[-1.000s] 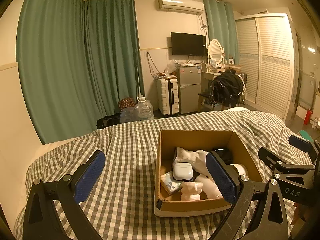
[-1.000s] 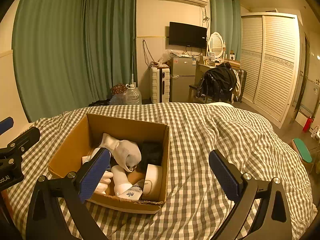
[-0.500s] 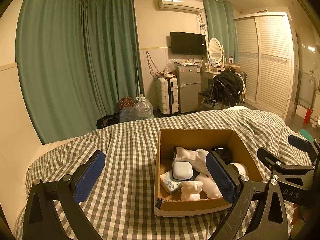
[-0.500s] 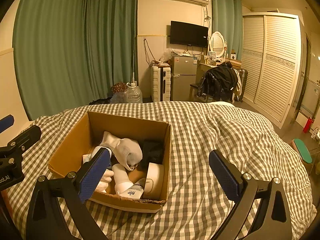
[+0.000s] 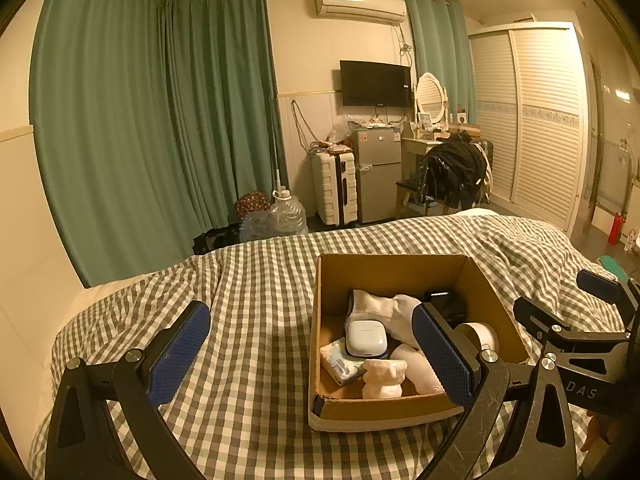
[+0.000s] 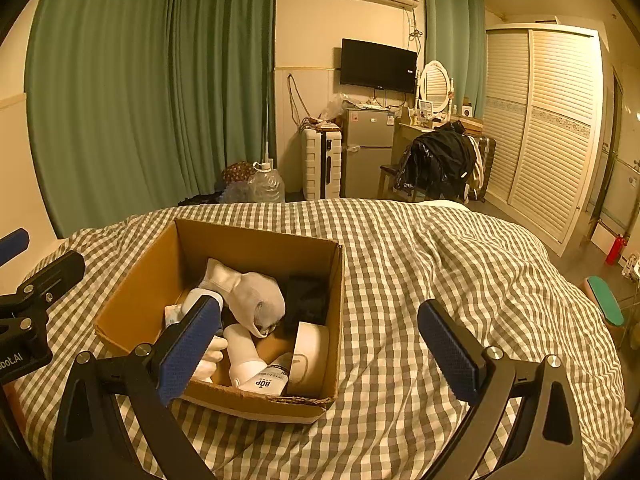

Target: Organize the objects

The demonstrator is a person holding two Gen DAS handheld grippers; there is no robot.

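An open cardboard box (image 5: 396,270) (image 6: 256,240) sits on a checked bedspread (image 5: 256,288). Inside lie white socks (image 5: 380,306) (image 6: 248,292), a white earbud case (image 5: 366,338), a tissue pack (image 5: 340,364), a small pale figurine (image 5: 382,378), a white tape roll (image 6: 310,352), a white bottle (image 6: 266,380) and a dark item (image 6: 306,298). My left gripper (image 5: 312,354) is open and empty, hovering over the box's near left edge. My right gripper (image 6: 320,350) is open and empty above the box's near right corner.
The bedspread (image 6: 440,272) stretches to the right of the box with folds. Beyond the bed stand green curtains (image 5: 160,120), water jugs (image 5: 286,216), a white suitcase (image 5: 334,188), a small fridge (image 5: 378,172), a chair with a black jacket (image 5: 452,172) and a wardrobe (image 5: 532,120).
Both grippers have drifted only slightly; the box looks a touch nearer in the right wrist view. Both stay open and empty.
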